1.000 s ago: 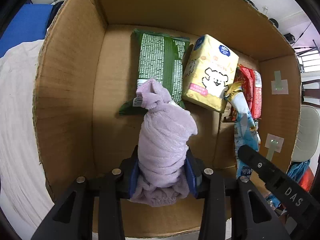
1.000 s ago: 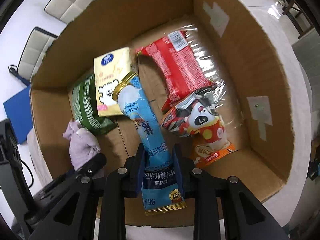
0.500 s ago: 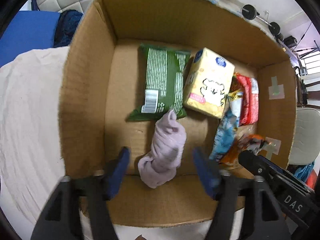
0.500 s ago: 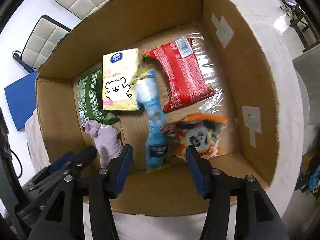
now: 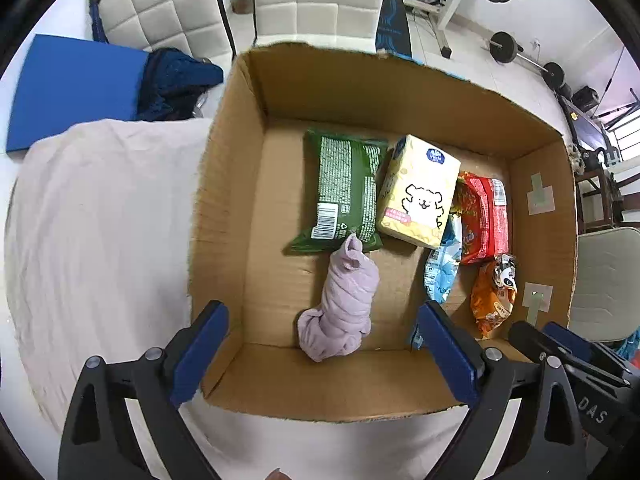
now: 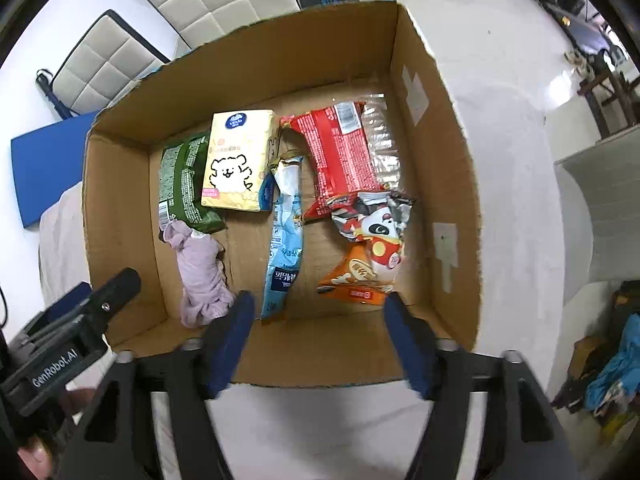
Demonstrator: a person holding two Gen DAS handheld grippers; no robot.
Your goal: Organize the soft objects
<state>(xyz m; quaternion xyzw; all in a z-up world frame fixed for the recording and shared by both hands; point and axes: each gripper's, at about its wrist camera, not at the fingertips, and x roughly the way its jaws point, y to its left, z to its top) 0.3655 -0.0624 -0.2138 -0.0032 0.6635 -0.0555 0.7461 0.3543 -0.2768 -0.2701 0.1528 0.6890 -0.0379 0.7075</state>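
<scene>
Left gripper [image 5: 322, 354] is hanging wide apart above the open brown cardboard box [image 5: 224, 208], its jaws having just been opening; nothing is gripped, though the rolled lilac fleece cloth [image 5: 340, 304] is lying on the box floor below the gap, clear of both pads. Right gripper [image 6: 320, 338] is likewise spreading, jaws just opened and empty, with the long pale-blue foil sachet [image 6: 285, 240] lying flat beyond its left finger. Both tools are pointing straight down, probably so each soft item drops in untwisted. Further out, the cloth's tip is touching the green printed snack bag [image 5: 346, 192], beside the yellow tissue pack with a cartoon dog [image 5: 420, 192], then a red wrapper [image 6: 340, 156] and an orange panda pouch [image 6: 366, 256], overlapping. Items are lining up in rows, seemingly to use the floor evenly.
</scene>
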